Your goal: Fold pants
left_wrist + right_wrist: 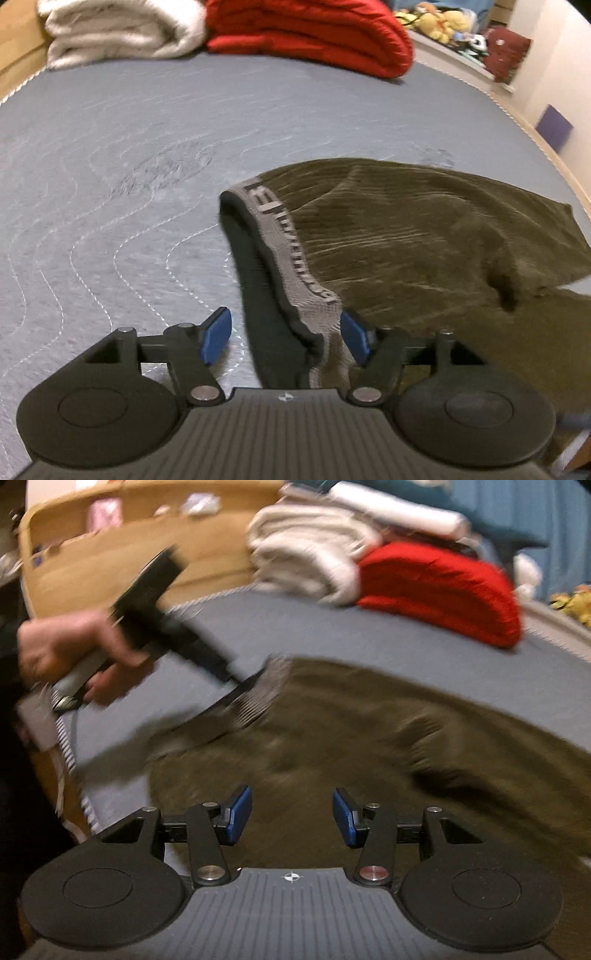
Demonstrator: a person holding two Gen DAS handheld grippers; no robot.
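Olive-green pants (424, 236) with a grey lettered waistband (280, 229) lie on the blue-grey bed (110, 166). My left gripper (284, 332) is open, its blue pads apart, with the waistband end lying between the fingers and against the right pad (352, 334). In the right wrist view the pants (351, 731) spread across the bed, blurred. My right gripper (291, 816) is open and empty just above the pants fabric. The left gripper (251, 681), held by a hand, reaches the waistband corner at the left.
A folded white blanket (122, 29) and a red quilt (314, 33) lie at the far end of the bed. Plush toys (439, 18) sit on a shelf at the far right. A wooden bed frame (110, 554) borders the left side.
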